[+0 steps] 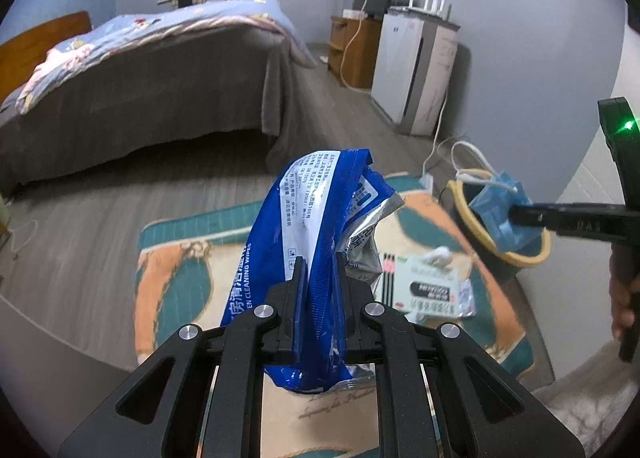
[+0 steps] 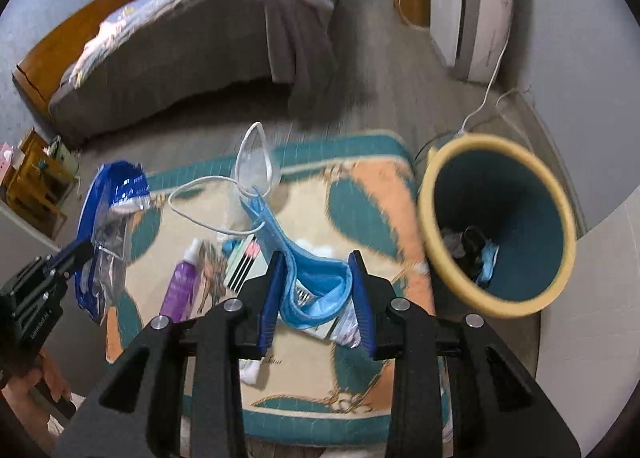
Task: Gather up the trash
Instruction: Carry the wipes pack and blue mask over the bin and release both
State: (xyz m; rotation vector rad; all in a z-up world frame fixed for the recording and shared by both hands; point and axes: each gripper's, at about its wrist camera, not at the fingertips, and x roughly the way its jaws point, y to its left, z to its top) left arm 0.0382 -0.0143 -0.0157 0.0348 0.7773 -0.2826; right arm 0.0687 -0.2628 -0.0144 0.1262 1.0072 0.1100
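My left gripper (image 1: 318, 262) is shut on a blue cleaning-wipes wrapper (image 1: 308, 218) and holds it above the rug; it also shows in the right wrist view (image 2: 100, 226). My right gripper (image 2: 318, 258) holds a blue face mask (image 2: 316, 290) with white ear loops; its jaws stand apart around the folded mask. In the left wrist view the mask (image 1: 500, 210) hangs at the rim of the yellow-rimmed teal trash bin (image 1: 480, 226). The bin (image 2: 440, 186) stands right of the rug and has trash in it.
On the patterned rug (image 2: 360, 194) lie a purple bottle (image 2: 180, 282), a flat packet with black stripes (image 1: 428, 290), cotton bits and a clear plastic piece (image 2: 256, 162). A bed (image 1: 140, 70), a white appliance (image 1: 416, 66) and cables stand behind.
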